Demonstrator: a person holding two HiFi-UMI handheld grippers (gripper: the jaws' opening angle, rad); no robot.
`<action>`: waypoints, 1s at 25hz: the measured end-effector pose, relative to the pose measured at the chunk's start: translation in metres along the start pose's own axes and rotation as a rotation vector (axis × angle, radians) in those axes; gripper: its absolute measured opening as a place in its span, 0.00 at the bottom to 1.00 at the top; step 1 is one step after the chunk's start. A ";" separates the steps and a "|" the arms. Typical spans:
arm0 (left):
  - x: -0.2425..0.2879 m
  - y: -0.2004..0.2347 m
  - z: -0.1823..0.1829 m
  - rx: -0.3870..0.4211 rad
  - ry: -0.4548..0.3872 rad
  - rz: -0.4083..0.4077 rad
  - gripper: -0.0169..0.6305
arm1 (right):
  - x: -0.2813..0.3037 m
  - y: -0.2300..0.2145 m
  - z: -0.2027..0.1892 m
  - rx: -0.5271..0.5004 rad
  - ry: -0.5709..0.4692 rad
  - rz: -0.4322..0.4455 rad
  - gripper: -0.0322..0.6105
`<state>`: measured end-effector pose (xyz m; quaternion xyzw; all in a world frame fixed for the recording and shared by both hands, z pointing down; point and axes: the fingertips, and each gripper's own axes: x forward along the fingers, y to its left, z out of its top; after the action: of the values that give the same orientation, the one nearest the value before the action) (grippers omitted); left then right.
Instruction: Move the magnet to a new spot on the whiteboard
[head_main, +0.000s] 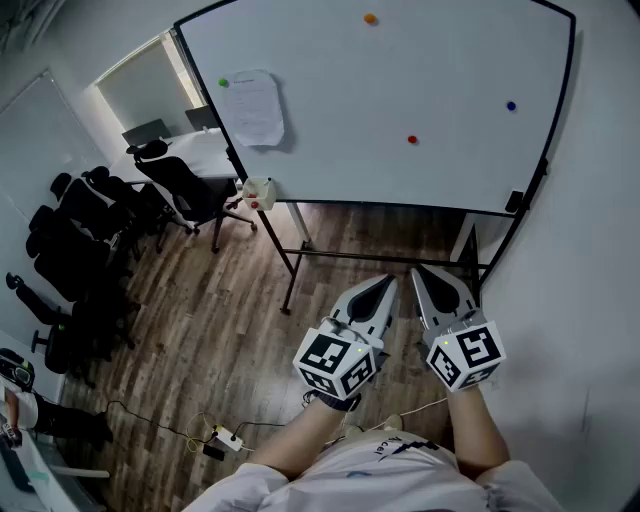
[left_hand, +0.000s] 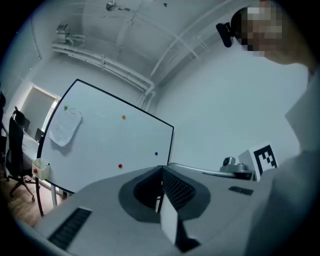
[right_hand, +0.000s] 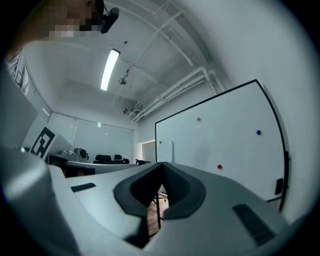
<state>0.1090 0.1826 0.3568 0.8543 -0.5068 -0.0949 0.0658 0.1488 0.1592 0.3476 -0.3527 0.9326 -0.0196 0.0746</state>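
Observation:
A whiteboard (head_main: 400, 90) on a black stand faces me, well beyond both grippers. On it sit an orange magnet (head_main: 370, 18) near the top, a red magnet (head_main: 412, 139) lower in the middle and a blue magnet (head_main: 511, 105) to the right. A green magnet (head_main: 223, 82) pins a paper sheet (head_main: 252, 107) at the left. My left gripper (head_main: 388, 283) and right gripper (head_main: 424, 273) hang side by side low in front of the board, both shut and empty. The red magnet (left_hand: 120, 165) shows above the left jaws, and the red magnet (right_hand: 219, 167) shows right of the right jaws.
A small white box (head_main: 258, 192) hangs at the board's lower left corner and a black eraser (head_main: 514, 201) at its lower right. Black office chairs (head_main: 90, 240) and a desk (head_main: 195, 150) stand to the left. A power strip (head_main: 225, 437) with cables lies on the wooden floor. A white wall (head_main: 580, 300) is close on the right.

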 end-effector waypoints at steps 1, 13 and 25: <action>0.001 -0.002 0.000 -0.001 -0.001 0.000 0.05 | -0.002 -0.001 0.001 -0.001 0.000 -0.001 0.07; 0.018 -0.013 -0.008 0.011 0.001 0.040 0.05 | -0.015 -0.025 0.004 0.053 -0.026 0.051 0.07; 0.037 0.012 -0.010 0.020 0.003 0.080 0.05 | 0.005 -0.045 -0.002 0.074 -0.039 0.068 0.07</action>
<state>0.1190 0.1445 0.3658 0.8343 -0.5411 -0.0857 0.0617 0.1739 0.1218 0.3533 -0.3179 0.9411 -0.0447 0.1062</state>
